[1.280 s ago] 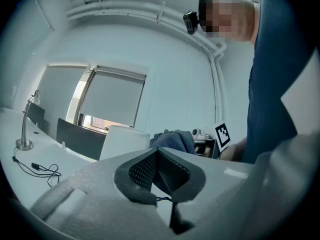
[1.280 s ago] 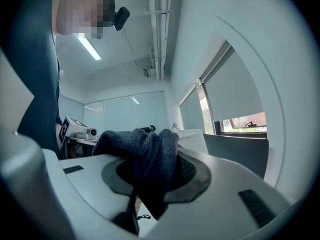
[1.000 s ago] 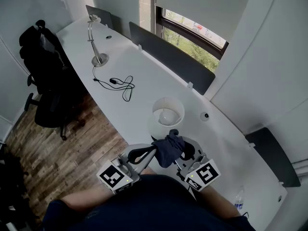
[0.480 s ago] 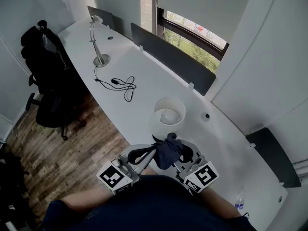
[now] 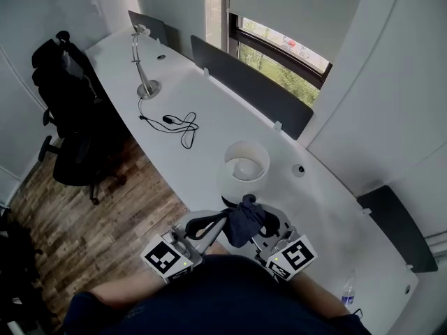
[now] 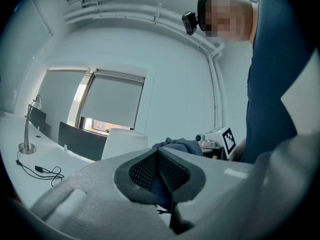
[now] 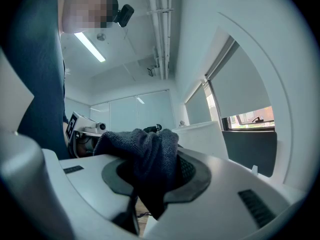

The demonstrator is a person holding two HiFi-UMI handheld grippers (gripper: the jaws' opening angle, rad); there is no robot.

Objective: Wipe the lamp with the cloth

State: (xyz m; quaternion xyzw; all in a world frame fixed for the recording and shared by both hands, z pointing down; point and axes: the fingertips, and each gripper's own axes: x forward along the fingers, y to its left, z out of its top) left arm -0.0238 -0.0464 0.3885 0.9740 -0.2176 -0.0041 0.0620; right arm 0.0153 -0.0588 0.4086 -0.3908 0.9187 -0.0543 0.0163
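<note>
Hardly anything has shifted — my left gripper (image 5: 221, 221) and right gripper (image 5: 258, 229) both pinch the cloth (image 5: 244, 219), lamp (image 5: 246, 163) just ahead.

- Lamp (image 5: 246, 165) on the desk (image 5: 227, 117), near its front edge.
- Cloth (image 5: 244, 218) just before the lamp.
- Cable (image 5: 176, 123) left of the lamp; second lamp (image 5: 143, 61) beyond it.
- Chair (image 5: 70, 117) left of the desk.

Place: office | long white counter (image 5: 209, 142) running under a window (image 5: 279, 56) | dark divider panels (image 5: 251, 82) standing along it | black office chair (image 5: 70, 128) sitting beside it | desk lamp (image 5: 143, 58) standing at far end
</note>
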